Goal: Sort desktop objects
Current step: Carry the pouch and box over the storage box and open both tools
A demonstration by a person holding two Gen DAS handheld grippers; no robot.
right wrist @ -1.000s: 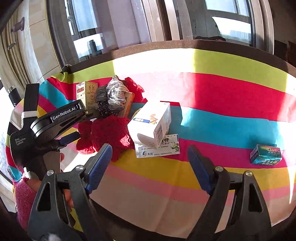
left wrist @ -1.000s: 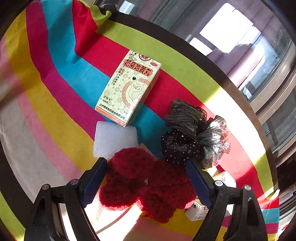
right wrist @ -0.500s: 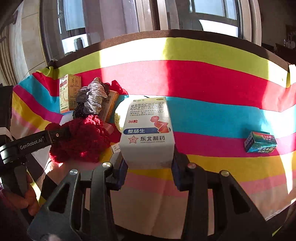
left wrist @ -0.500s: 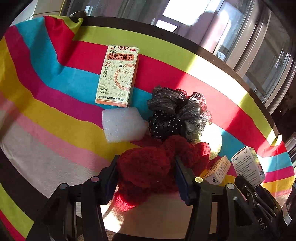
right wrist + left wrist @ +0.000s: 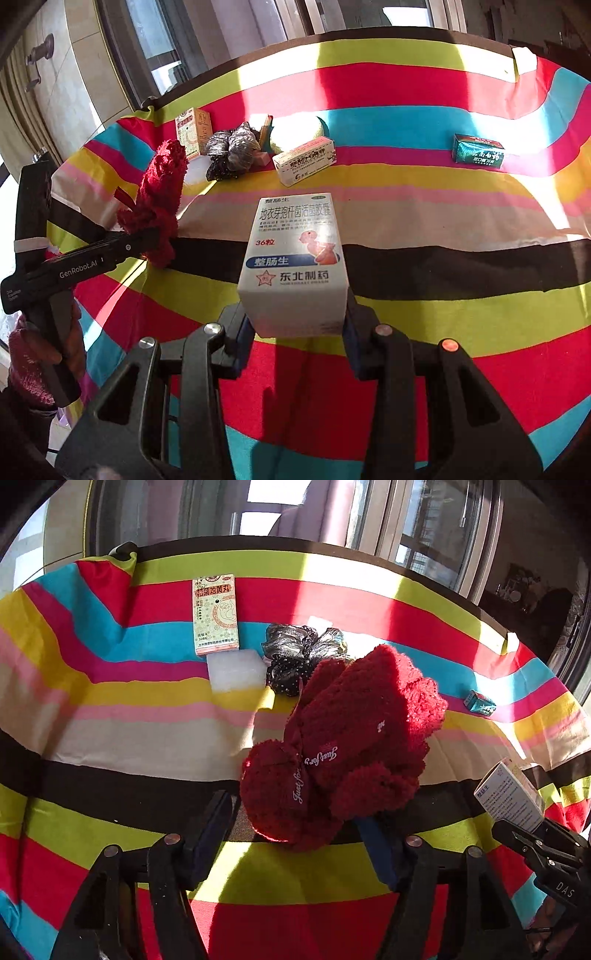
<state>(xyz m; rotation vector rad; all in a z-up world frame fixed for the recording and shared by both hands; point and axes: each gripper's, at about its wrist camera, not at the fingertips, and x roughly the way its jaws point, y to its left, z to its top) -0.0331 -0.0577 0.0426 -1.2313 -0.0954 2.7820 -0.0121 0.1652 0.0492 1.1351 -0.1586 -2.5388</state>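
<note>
A red fluffy knit item (image 5: 354,738) hangs in the air over the table's front edge, between the fingers of my left gripper (image 5: 295,819). Its jaws are opening: a gap shows between the left pad and the knit, which leans on the right finger. In the right wrist view the knit (image 5: 159,206) stands up at the tip of the left gripper (image 5: 147,236). My right gripper (image 5: 295,325) is shut on a white medicine box (image 5: 295,266) with blue and red print, held upright off the table. The left wrist view shows that box (image 5: 511,797) at the lower right.
On the striped cloth (image 5: 129,738) lie a cream-green medicine box (image 5: 215,614), a white foam block (image 5: 236,670), a black and silver scrunchie (image 5: 299,657) and a teal box (image 5: 479,702). A long white-orange box (image 5: 304,159) lies mid-table. Windows stand behind the far edge.
My left gripper closed on the red knit, lifted it back to the front edge while rolling, and its jaws have spread. My right gripper closed on the white box and drew it back.
</note>
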